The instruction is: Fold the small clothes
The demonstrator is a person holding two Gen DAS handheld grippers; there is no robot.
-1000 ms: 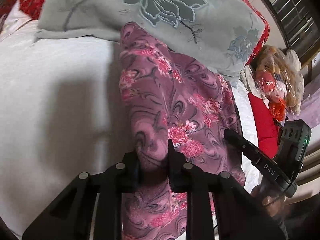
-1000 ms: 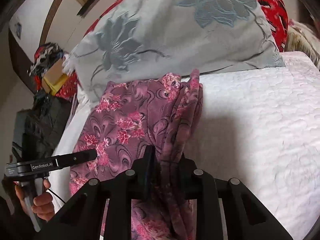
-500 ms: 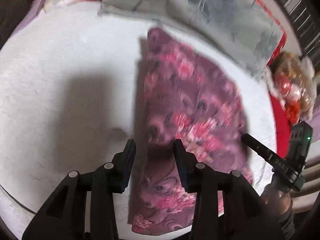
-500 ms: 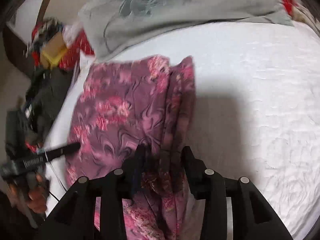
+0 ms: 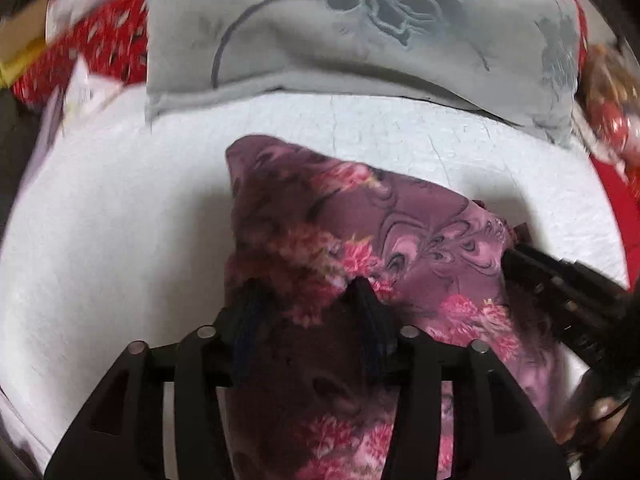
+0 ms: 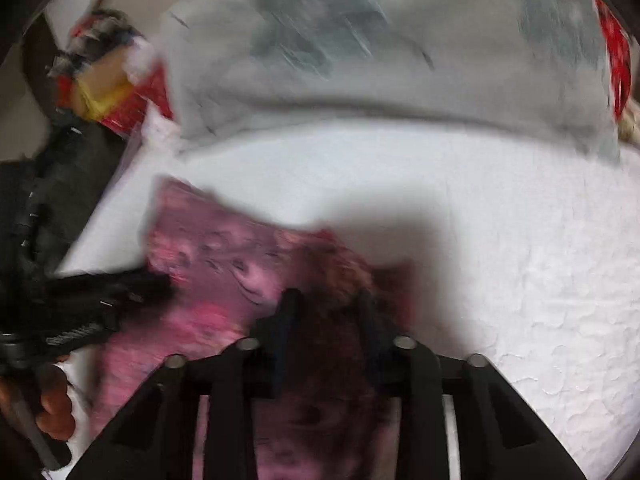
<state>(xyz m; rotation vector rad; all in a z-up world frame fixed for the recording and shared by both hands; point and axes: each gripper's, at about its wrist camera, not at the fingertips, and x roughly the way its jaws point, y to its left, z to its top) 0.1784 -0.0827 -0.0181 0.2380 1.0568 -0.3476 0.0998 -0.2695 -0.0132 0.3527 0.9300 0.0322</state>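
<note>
A purple garment with pink flowers [image 5: 400,232] lies folded on the white bed cover [image 5: 100,260]. My left gripper [image 5: 308,292] hangs open just above the garment's near left part, with cloth showing between and under the fingers. My right gripper [image 6: 326,300] is open too, over the garment's [image 6: 224,264] near right part; this view is blurred. The right gripper also shows in the left wrist view [image 5: 560,292] at the garment's right edge, and the left gripper shows in the right wrist view [image 6: 92,304] at its left edge.
A grey pillow with a flower pattern [image 5: 380,28] lies along the far side of the bed. Red patterned cloth [image 5: 100,40] and papers lie at the far left, a bag of toys [image 5: 612,92] at the far right. White cover [image 6: 520,280] stretches to the right.
Both grippers have let go of the garment and opened. The garment's far end, which reached the pillow, now lies folded back nearer to me. Both cameras have swung.
</note>
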